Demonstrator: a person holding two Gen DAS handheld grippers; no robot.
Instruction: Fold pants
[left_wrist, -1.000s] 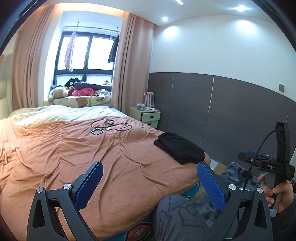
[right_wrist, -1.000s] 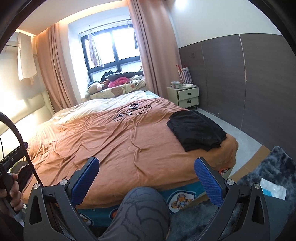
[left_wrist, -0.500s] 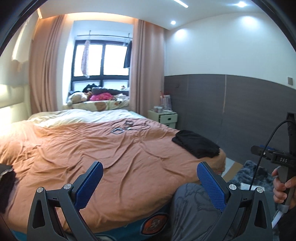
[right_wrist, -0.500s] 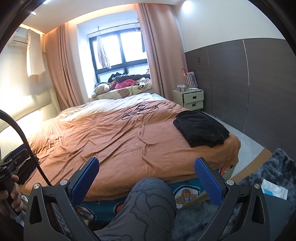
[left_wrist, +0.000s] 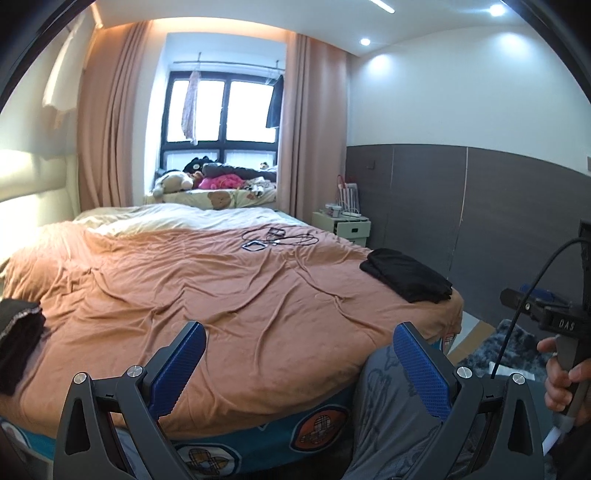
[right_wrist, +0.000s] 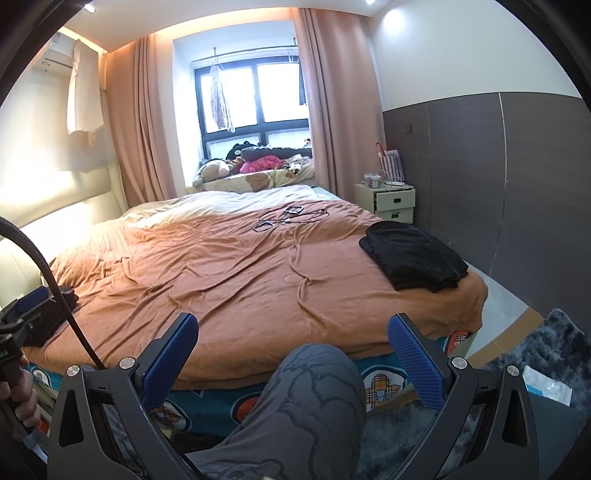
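Black folded pants (left_wrist: 408, 275) lie on the far right corner of the orange bed cover (left_wrist: 221, 295); they also show in the right wrist view (right_wrist: 413, 254). A second dark garment (left_wrist: 18, 339) lies at the bed's left edge, also seen in the right wrist view (right_wrist: 48, 314) behind the other gripper. My left gripper (left_wrist: 299, 362) is open and empty, held off the bed's near edge. My right gripper (right_wrist: 293, 354) is open and empty above my knee (right_wrist: 314, 398), well short of the pants.
Cables and small devices (left_wrist: 277, 238) lie on the bed's far middle. A white nightstand (right_wrist: 393, 203) stands by the dark wall panel. A grey rug (right_wrist: 546, 354) with a white packet (right_wrist: 546, 384) covers the floor at right. Stuffed toys and clothes sit on the window sill (left_wrist: 214, 184).
Both views have swung left and pulled back a little: the pants shifted right in view and the dark garment at the bed's left edge came into sight. Both grippers stayed open.
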